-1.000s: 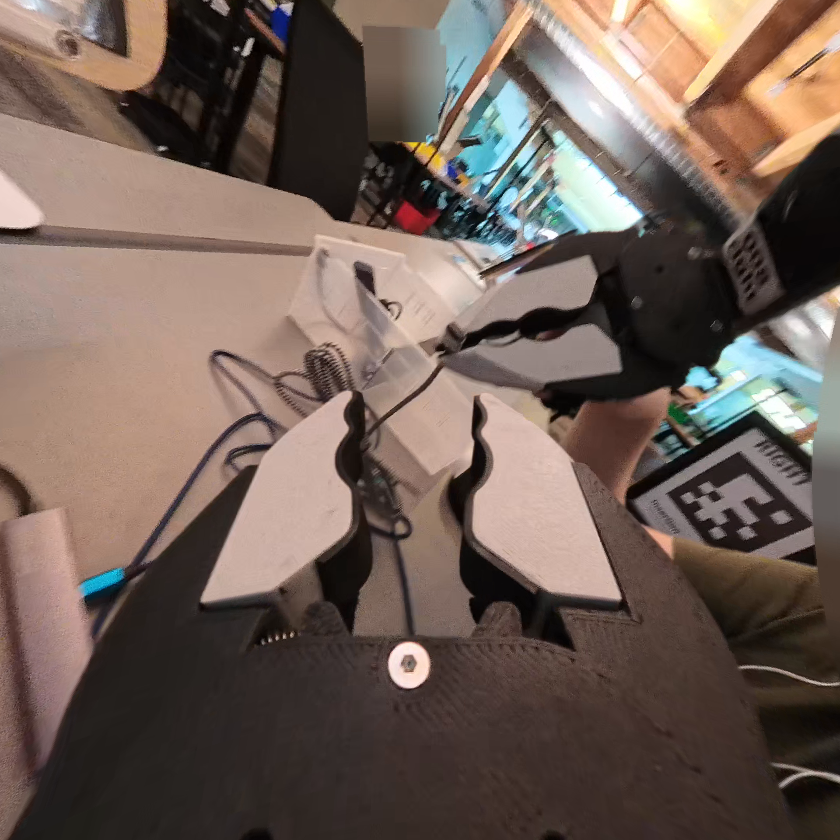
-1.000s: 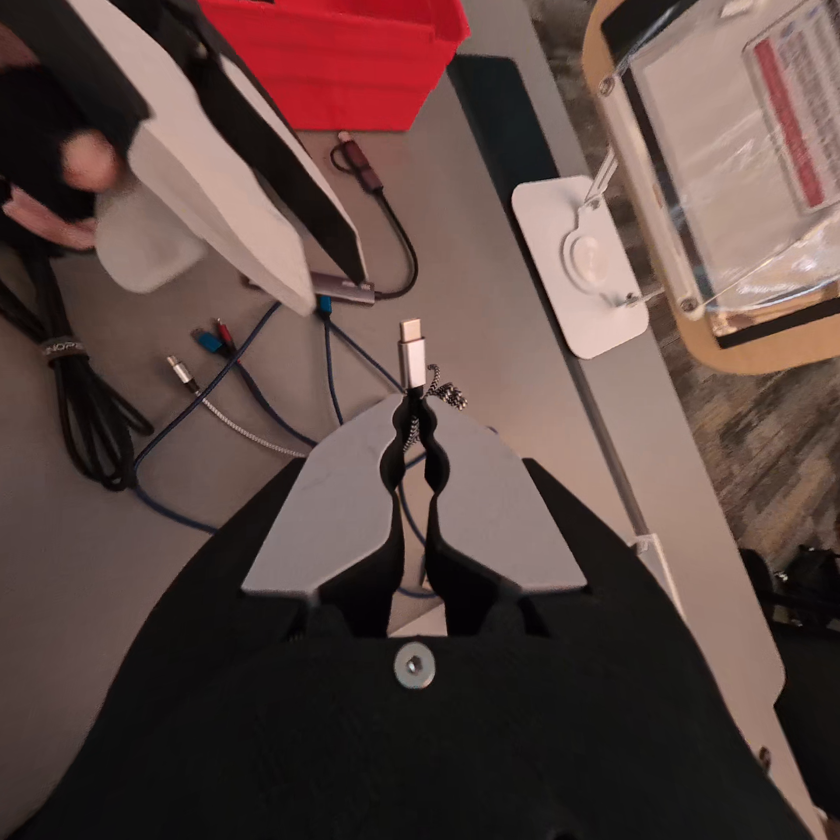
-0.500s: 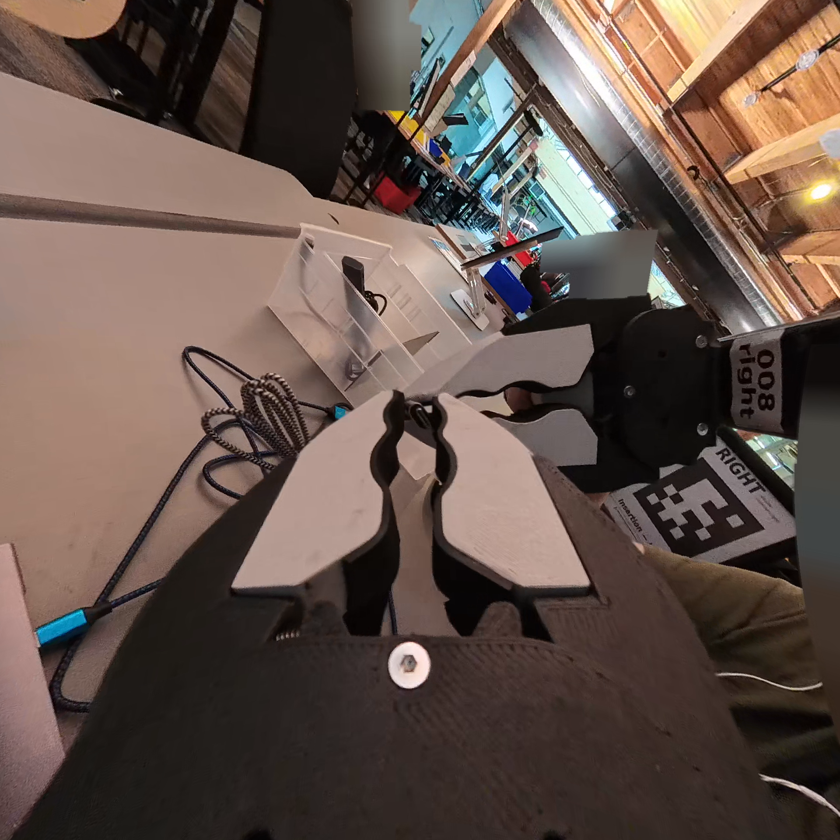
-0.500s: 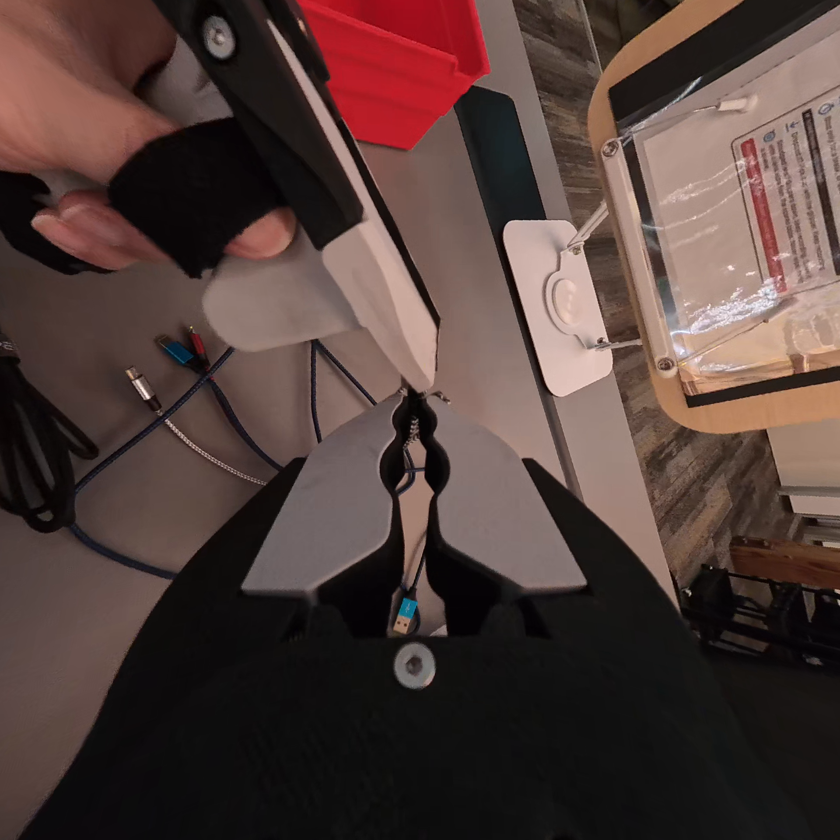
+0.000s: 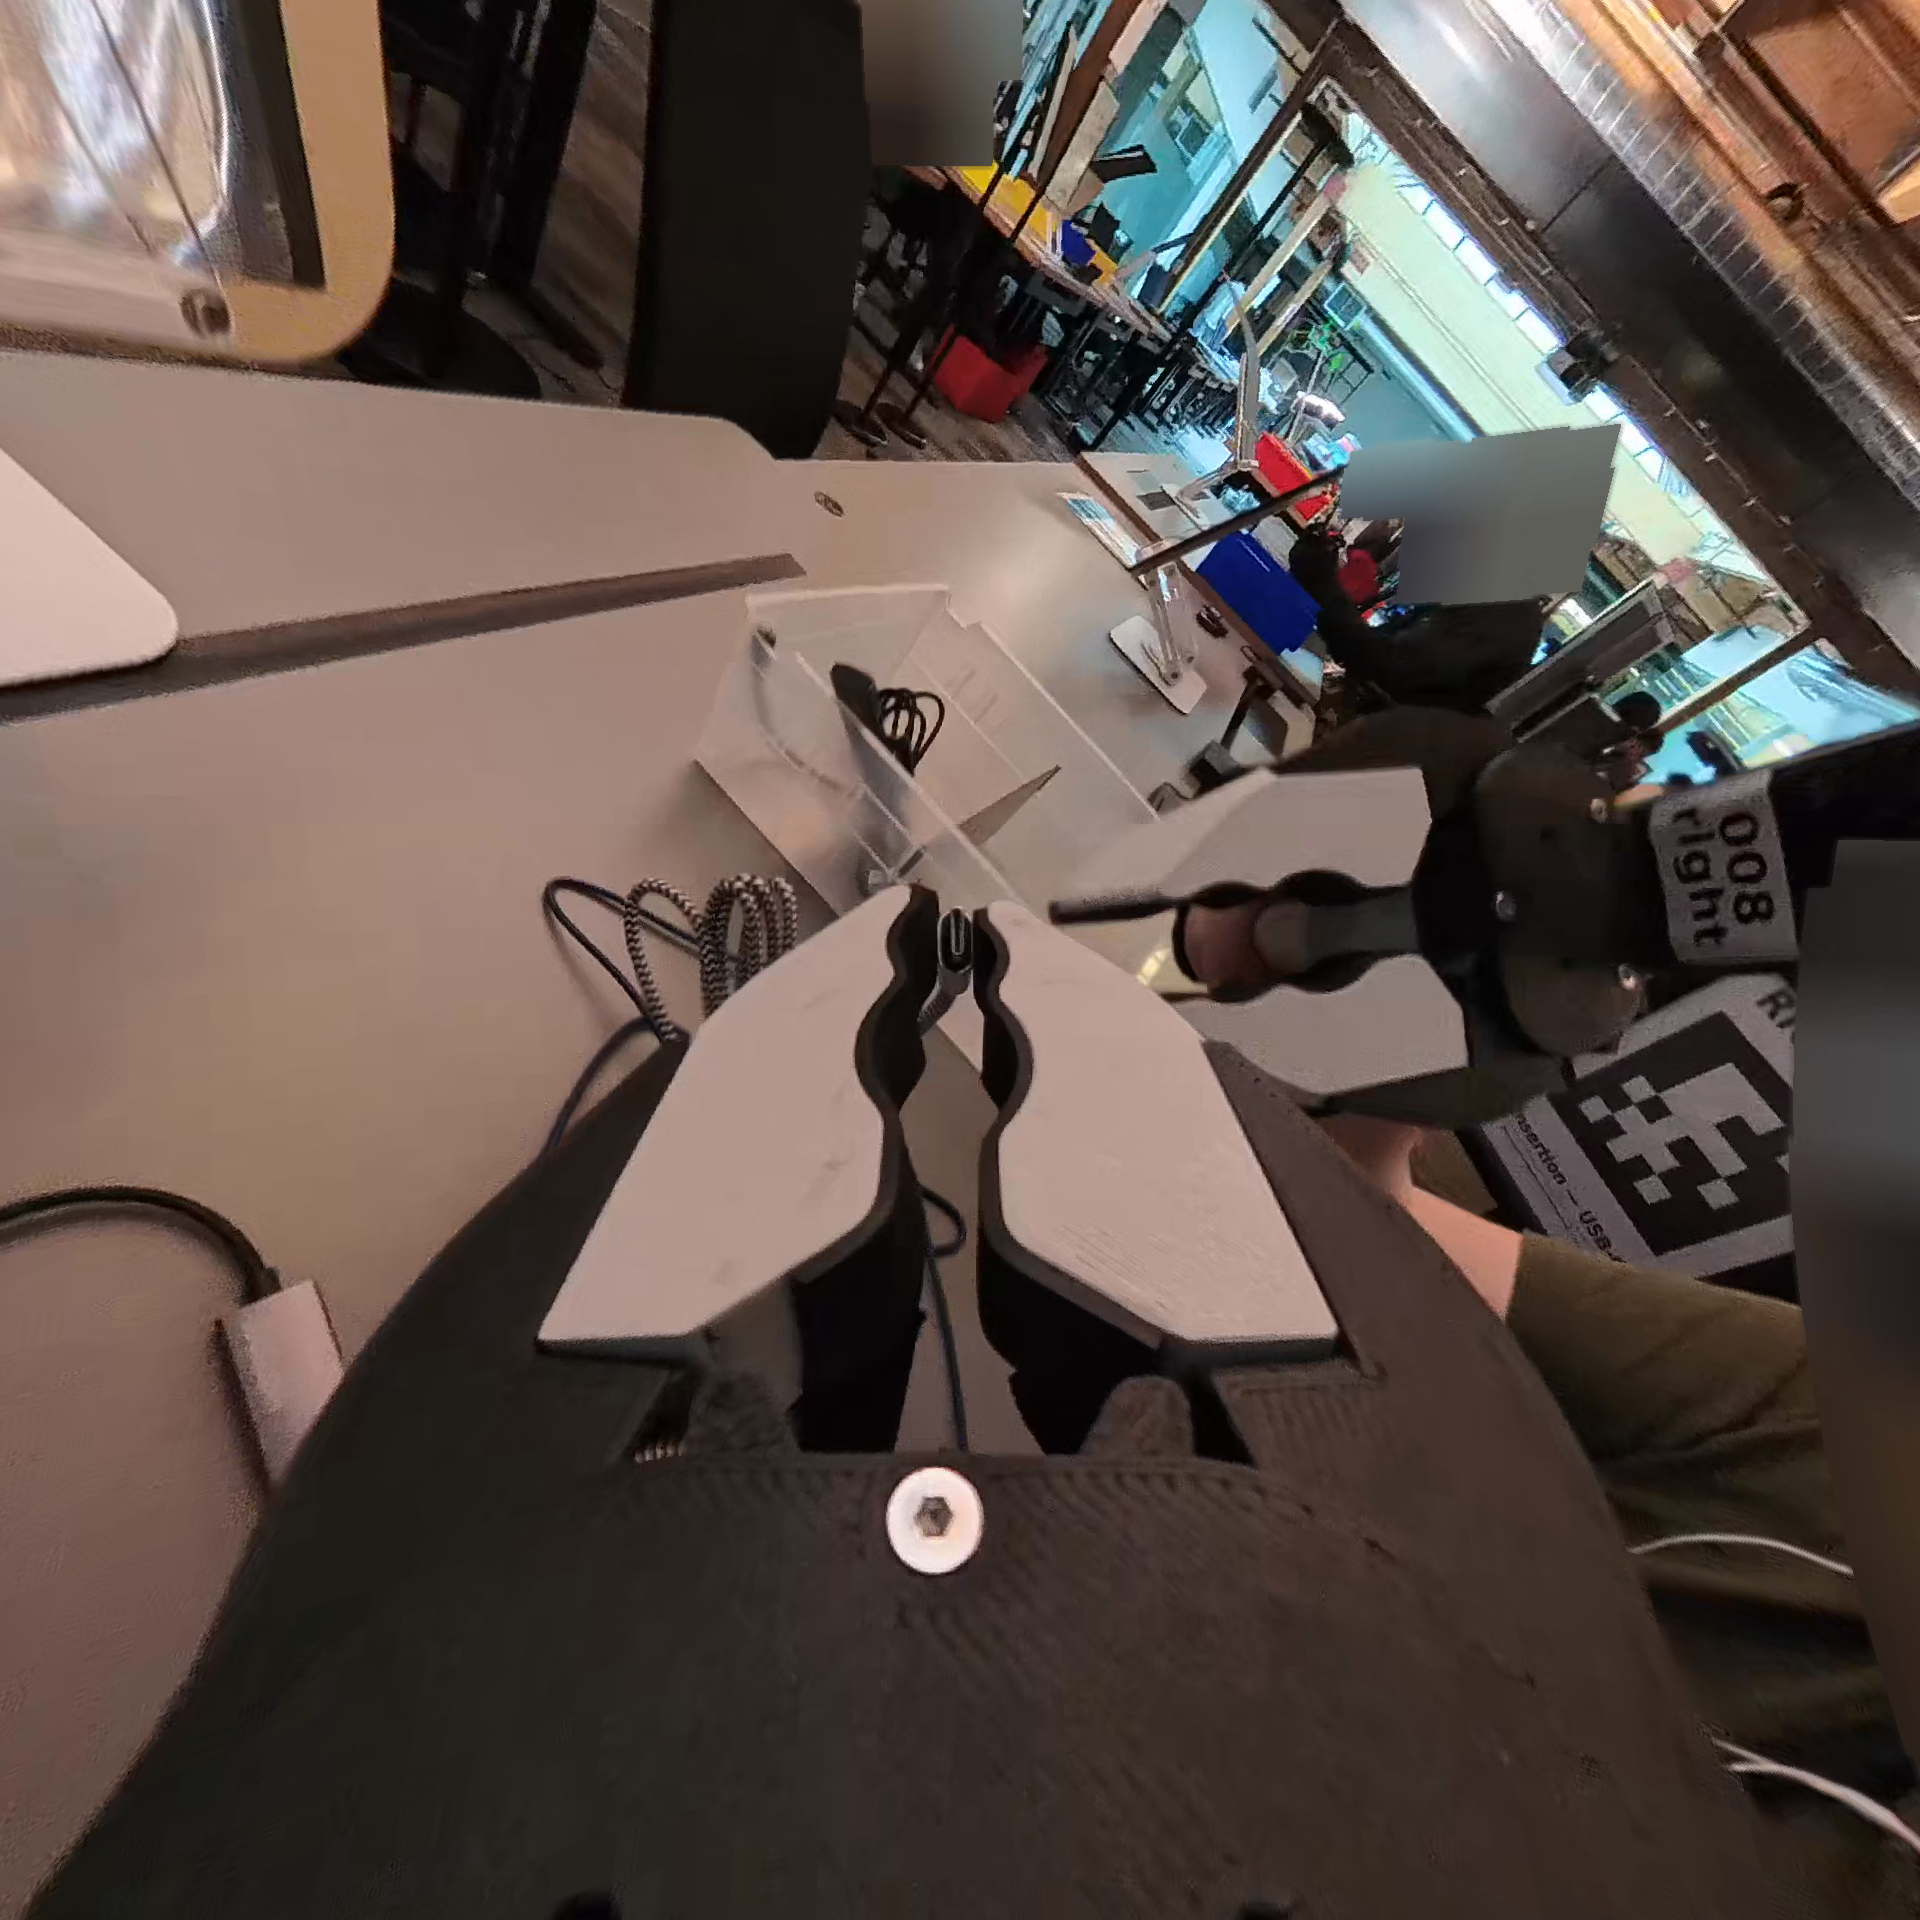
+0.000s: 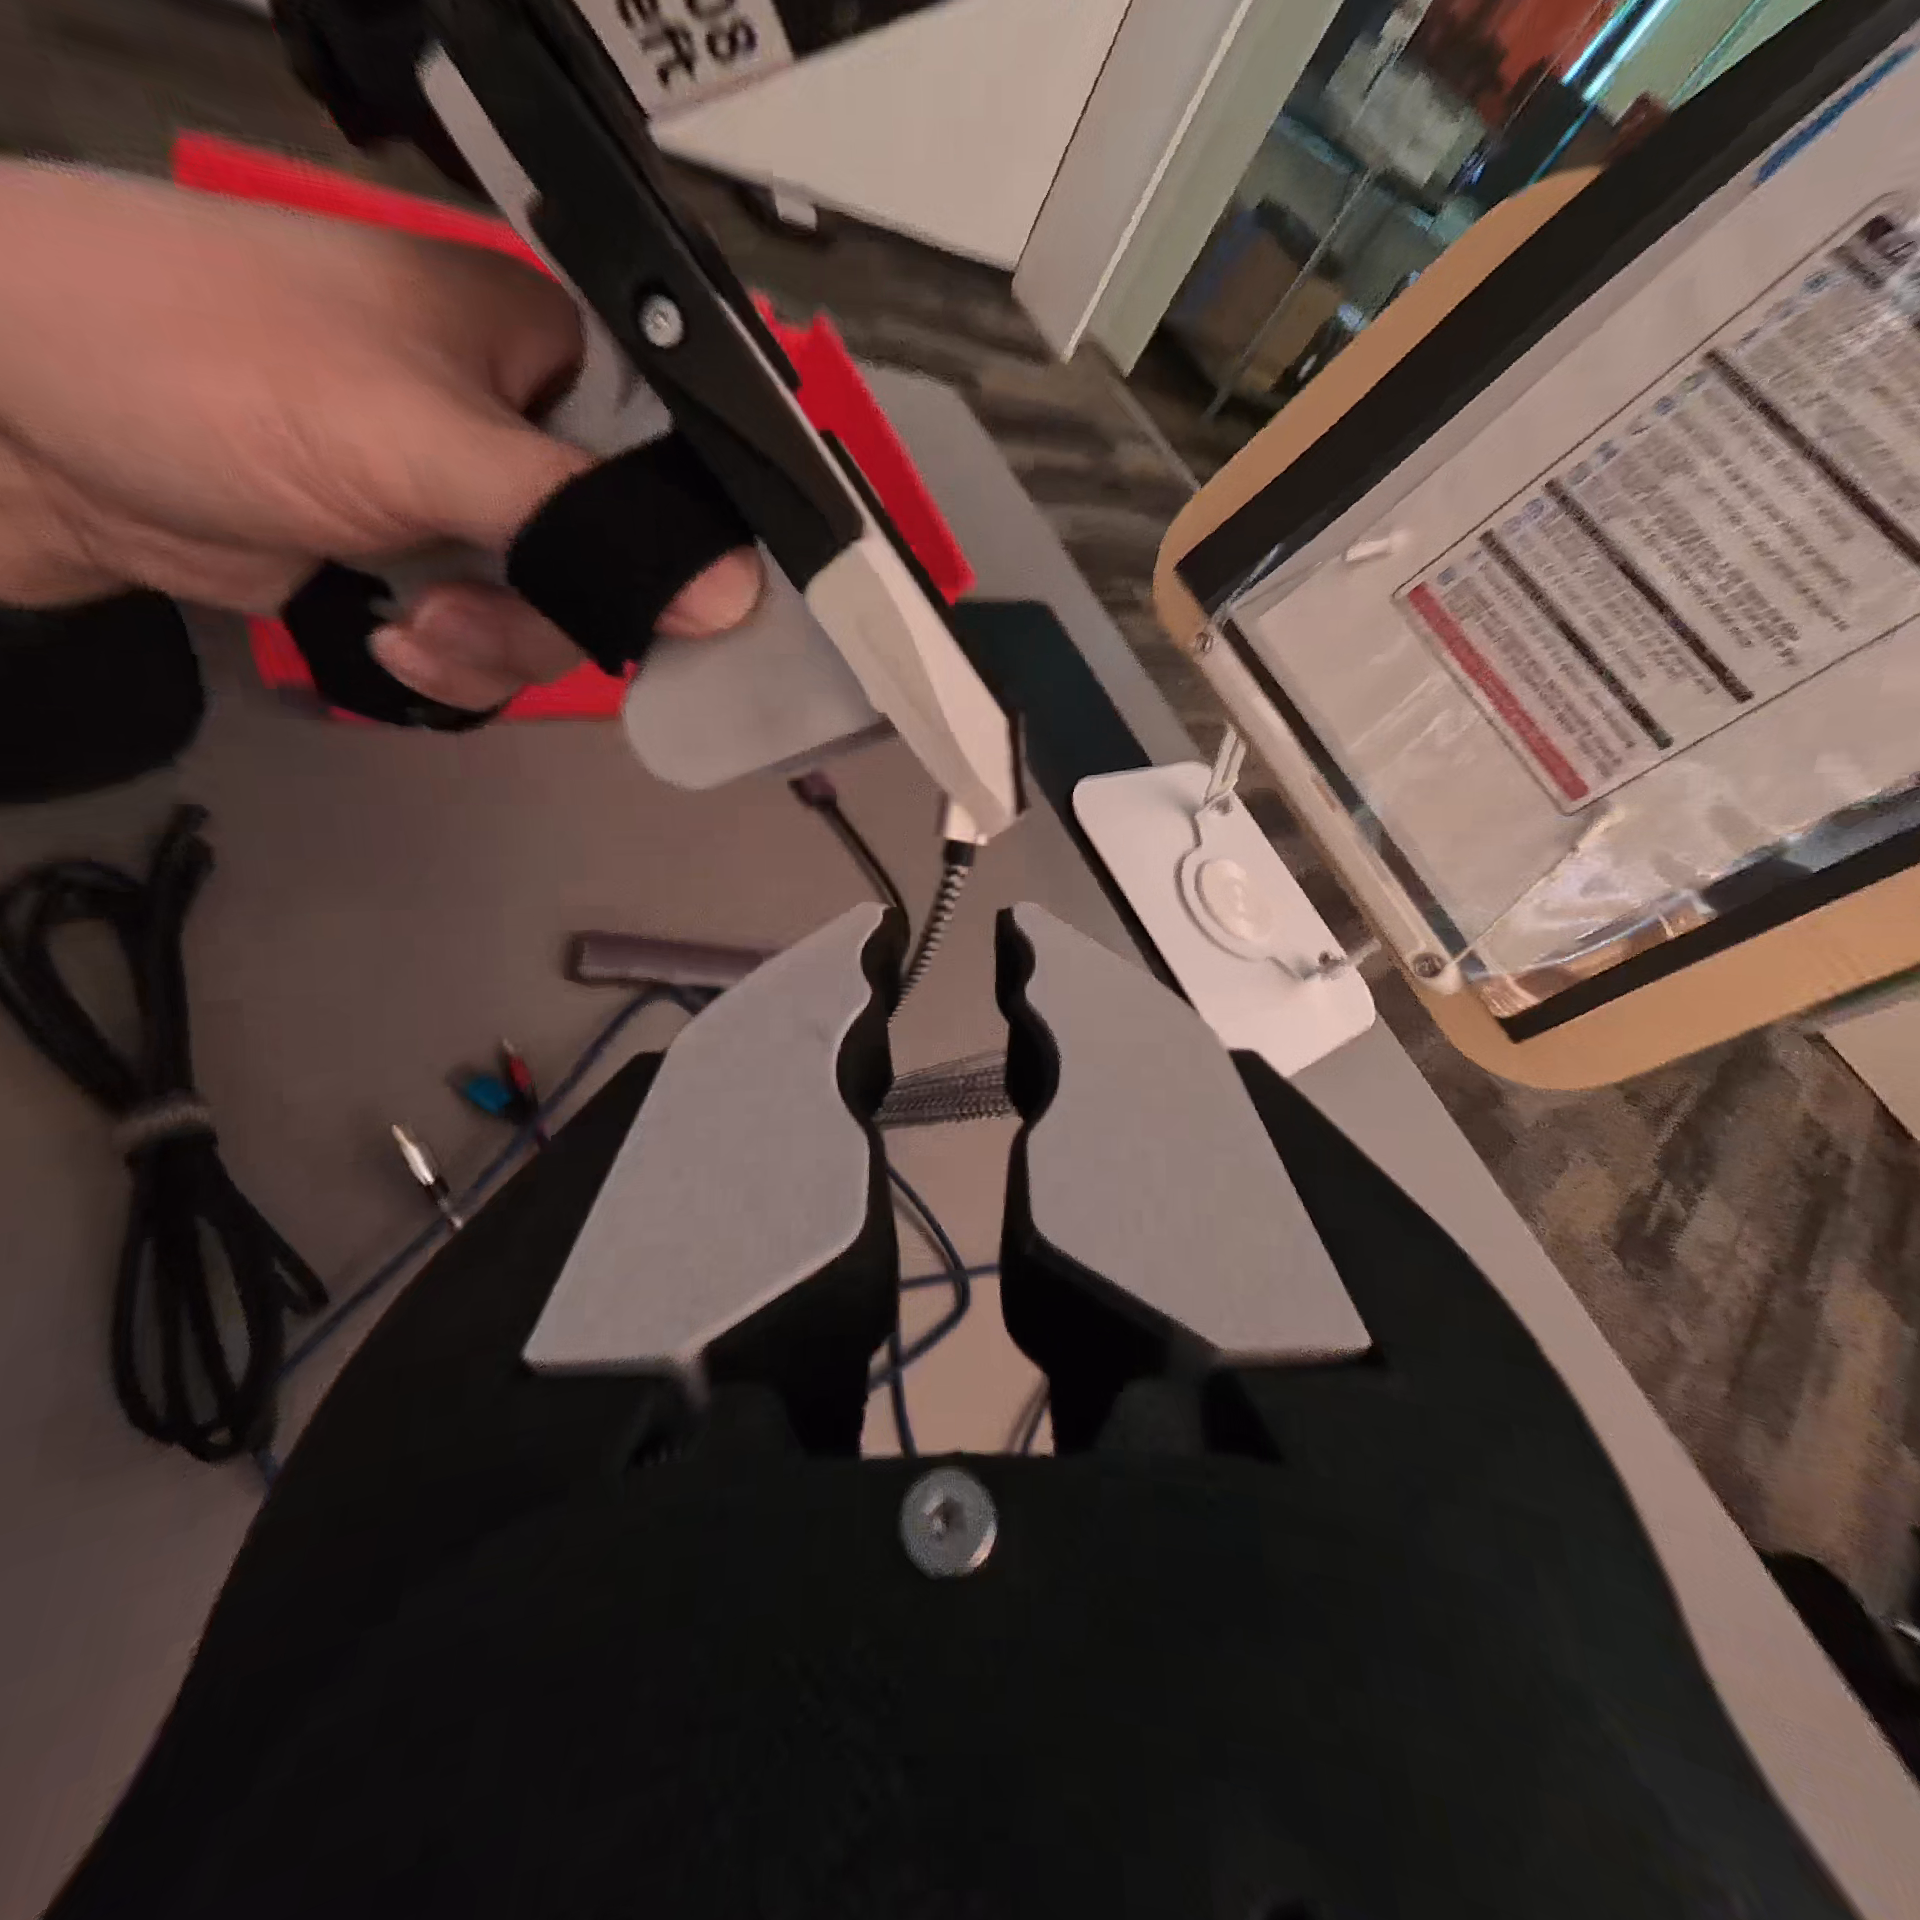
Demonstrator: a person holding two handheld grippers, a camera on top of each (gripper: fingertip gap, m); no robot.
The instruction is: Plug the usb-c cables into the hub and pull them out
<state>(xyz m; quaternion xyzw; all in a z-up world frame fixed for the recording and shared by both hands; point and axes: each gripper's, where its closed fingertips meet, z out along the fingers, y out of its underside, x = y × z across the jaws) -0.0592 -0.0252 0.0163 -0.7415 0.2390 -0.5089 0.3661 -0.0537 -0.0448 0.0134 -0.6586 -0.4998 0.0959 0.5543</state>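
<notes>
Left claw (image 5: 948,920) pinches usb-c plug (image 5: 954,943).

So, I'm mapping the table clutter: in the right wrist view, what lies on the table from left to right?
Black cable bundle → loose silver-tipped plug → blue plug → grey hub → white stand base → clear sign holder.

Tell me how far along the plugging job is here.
Done: the usb-c plug is lifted, pinched in the left claw. In hand: the right claw is open, the braided cable running between its fingers. Left: the hub lies on the table away from this plug, so inserting and pulling out remain.
</notes>
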